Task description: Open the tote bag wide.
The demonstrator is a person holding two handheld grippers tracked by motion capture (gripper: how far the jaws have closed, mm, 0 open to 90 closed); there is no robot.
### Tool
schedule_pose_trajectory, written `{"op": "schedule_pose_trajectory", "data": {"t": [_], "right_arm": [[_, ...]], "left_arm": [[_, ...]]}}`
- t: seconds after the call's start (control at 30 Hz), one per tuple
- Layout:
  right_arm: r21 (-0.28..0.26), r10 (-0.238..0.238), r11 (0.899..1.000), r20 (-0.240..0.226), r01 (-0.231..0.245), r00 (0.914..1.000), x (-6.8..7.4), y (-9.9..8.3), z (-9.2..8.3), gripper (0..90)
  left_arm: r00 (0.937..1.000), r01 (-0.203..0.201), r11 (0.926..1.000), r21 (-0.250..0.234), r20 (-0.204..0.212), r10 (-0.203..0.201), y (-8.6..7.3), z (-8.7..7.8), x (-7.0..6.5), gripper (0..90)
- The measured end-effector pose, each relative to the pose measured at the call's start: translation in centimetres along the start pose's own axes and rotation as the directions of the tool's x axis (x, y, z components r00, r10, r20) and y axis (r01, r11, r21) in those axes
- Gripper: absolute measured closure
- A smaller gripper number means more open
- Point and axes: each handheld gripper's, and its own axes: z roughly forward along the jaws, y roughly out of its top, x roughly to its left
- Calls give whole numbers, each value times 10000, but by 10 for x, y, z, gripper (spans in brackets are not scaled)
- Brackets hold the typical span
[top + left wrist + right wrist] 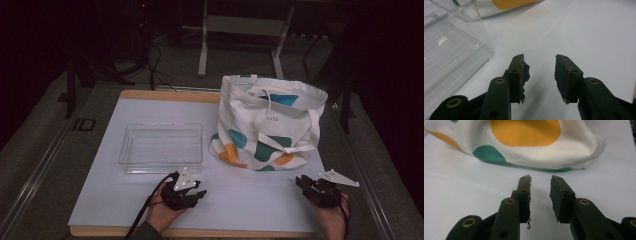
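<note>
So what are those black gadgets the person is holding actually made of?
Each hand grips a black tool: the left gripper and right gripper. Both carry a grey three-cornered plate on top and trail a black cable. Up close, the fingers are black bars with brass-ringed holes and worn, ragged dark pads. A dark sleeve shows at the left wrist.

bag print: small grey lettering on the tote bag [270, 125], just under its rim; it appears to end in "USE", the start hidden by a handle
floor mark: "ID" on the floor [83, 124] left of the table
</note>
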Motion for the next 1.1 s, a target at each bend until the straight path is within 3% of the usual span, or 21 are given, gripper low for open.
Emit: {"op": "schedule_pose_trajectory", "data": {"t": [0.27,0.43,0.73,1.1], "right_arm": [[-171,-172,9997,235,176,9996,-5,19,-7,720],[-328,-57,9994,224,65,9997,-9,28,-8,722],[-281,-218,9993,513,232,9984,-12,41,-9,731],[-582,321,9979,782,-276,9964,-28,61,-10,807]], "left_arm": [[9999,103,9996,-265,-35,-104,14,-9,4,599],[9999,-64,9995,-295,148,69,24,-14,6,624],[9991,-432,9974,-569,29,435,42,-22,8,624],[9976,-590,9949,-816,-415,557,64,-29,24,606]]}}
